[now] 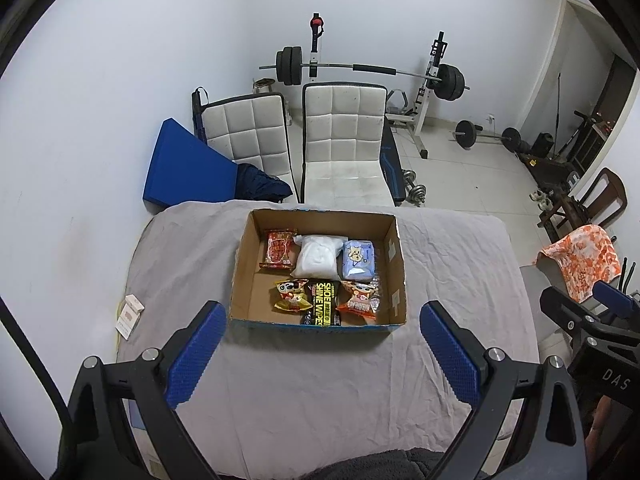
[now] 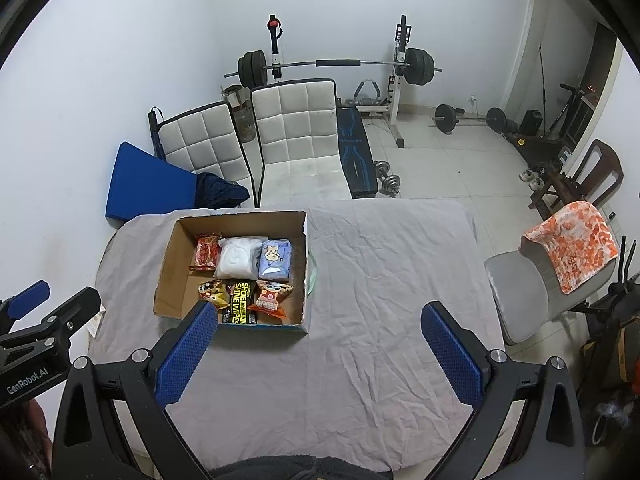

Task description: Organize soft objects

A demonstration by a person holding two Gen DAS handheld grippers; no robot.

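Grey wrinkled cloth (image 1: 304,392) covers the surface, and on it stands an open cardboard box (image 1: 244,272) with a blue lower edge. Inside the box the soft packets lie in two rows. In the far row there are a red snack packet (image 1: 280,250), a white bag (image 1: 319,257) and a light blue tissue pack (image 1: 359,260) with a cartoon figure, side by side and touching. In the near row a yellow snack bag (image 1: 291,295), a black packet marked "SHOE SHINE WIPES" (image 1: 325,304) and an orange snack bag (image 1: 360,300) lie close together against the front wall. The left part of the box floor is bare cardboard. The left claw (image 1: 320,356) hangs above the cloth on the near side of the box, its blue pads spread wide, and it holds nothing. The right claw (image 2: 320,354) is also spread wide and holds nothing; it is over the cloth, to the right of the box, and its left pad overlaps the box's front corner in the right wrist view. Two small white cartons (image 1: 130,314) lie at the left edge of the cloth. Behind the surface stand two white padded chairs (image 1: 344,140) and a barbell on a rack (image 1: 360,70).
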